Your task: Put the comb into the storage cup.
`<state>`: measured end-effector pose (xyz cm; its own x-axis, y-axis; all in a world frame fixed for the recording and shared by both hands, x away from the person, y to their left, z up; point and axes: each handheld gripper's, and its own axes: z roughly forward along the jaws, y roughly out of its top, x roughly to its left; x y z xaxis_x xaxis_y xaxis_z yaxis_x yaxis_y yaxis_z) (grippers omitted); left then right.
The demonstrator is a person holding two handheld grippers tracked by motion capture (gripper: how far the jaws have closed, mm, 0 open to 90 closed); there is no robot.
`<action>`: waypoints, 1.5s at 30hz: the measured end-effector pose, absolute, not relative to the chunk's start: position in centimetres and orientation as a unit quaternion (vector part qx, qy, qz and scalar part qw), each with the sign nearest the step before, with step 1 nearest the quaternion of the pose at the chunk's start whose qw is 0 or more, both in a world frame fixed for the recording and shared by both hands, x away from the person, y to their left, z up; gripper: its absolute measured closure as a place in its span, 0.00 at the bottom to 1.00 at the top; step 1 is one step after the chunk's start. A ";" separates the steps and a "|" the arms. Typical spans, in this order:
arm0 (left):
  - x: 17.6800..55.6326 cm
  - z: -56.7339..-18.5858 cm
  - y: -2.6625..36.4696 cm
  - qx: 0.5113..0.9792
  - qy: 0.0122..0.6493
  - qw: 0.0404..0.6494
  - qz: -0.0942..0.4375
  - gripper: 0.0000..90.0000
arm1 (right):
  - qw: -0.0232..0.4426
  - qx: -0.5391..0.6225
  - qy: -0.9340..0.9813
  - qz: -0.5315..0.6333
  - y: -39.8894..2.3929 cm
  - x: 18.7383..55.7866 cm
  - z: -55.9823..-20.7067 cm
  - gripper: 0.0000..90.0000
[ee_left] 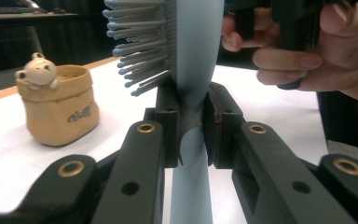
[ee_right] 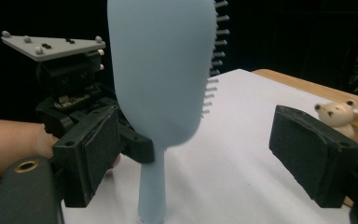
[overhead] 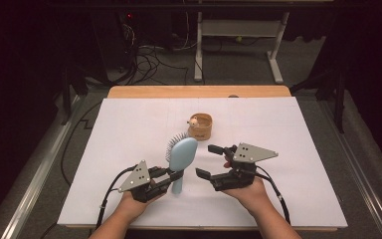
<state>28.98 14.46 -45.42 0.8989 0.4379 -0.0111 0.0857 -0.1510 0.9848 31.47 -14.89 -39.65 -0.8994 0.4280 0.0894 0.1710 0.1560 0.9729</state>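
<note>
the left tongs (overhead: 171,175) are clenching the neck of the blue hairbrush (overhead: 181,154), holding it upright above the white tabletop (overhead: 129,129), while the right tongs (overhead: 211,160) are standing released beside it, so the brush is perhaps risking to twist and slip.

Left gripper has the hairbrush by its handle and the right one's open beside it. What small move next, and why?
Probably bring the right gripper in around the hairbrush head. The left gripper clamps the handle neck with the brush upright, its end on the table, while the right jaws stand open, apart from the brush.
</note>
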 end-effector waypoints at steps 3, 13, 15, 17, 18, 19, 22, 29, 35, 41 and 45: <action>28.9 -45.4 14.3 0.749 0.170 0.626 0.137 0.86 | 0.097 0.193 0.754 0.621 -14.5 31.5 -39.4 0.19; 28.6 -45.3 13.9 0.756 0.147 0.625 0.125 0.86 | 0.079 0.172 0.750 0.634 -13.3 31.9 -38.6 0.20; 28.6 -45.3 13.9 0.757 0.144 0.625 0.122 0.86 | 0.077 0.166 0.749 0.636 -13.2 32.0 -38.4 0.20; 28.6 -45.3 13.8 0.758 0.140 0.626 0.118 0.86 | 0.072 0.164 0.747 0.640 -13.0 32.1 -38.3 0.20; 28.5 -45.3 13.8 0.759 0.138 0.625 0.118 0.86 | 0.068 0.161 0.746 0.642 -13.0 32.1 -38.3 0.19; 28.5 -45.3 13.8 0.760 0.136 0.625 0.117 0.86 | 0.067 0.161 0.745 0.644 -12.9 32.1 -38.2 0.19; 28.4 -45.3 13.6 0.762 0.134 0.623 0.117 0.86 | 0.066 0.160 0.744 0.645 -12.7 32.1 -38.1 0.18; 28.4 -45.3 13.6 0.764 0.131 0.622 0.114 0.86 | 0.058 0.155 0.746 0.645 -12.4 32.3 -38.1 0.21; 28.5 -45.3 13.5 0.764 0.130 0.621 0.114 0.86 | 0.049 0.146 0.747 0.646 -12.2 32.3 -38.1 0.29; 28.5 -45.3 13.5 0.766 0.129 0.620 0.114 0.86 | 0.041 0.143 0.748 0.647 -12.3 32.4 -38.1 0.32; 28.6 -45.4 13.4 0.768 0.127 0.618 0.112 0.86 | 0.034 0.138 0.749 0.647 -12.3 32.5 -38.2 0.36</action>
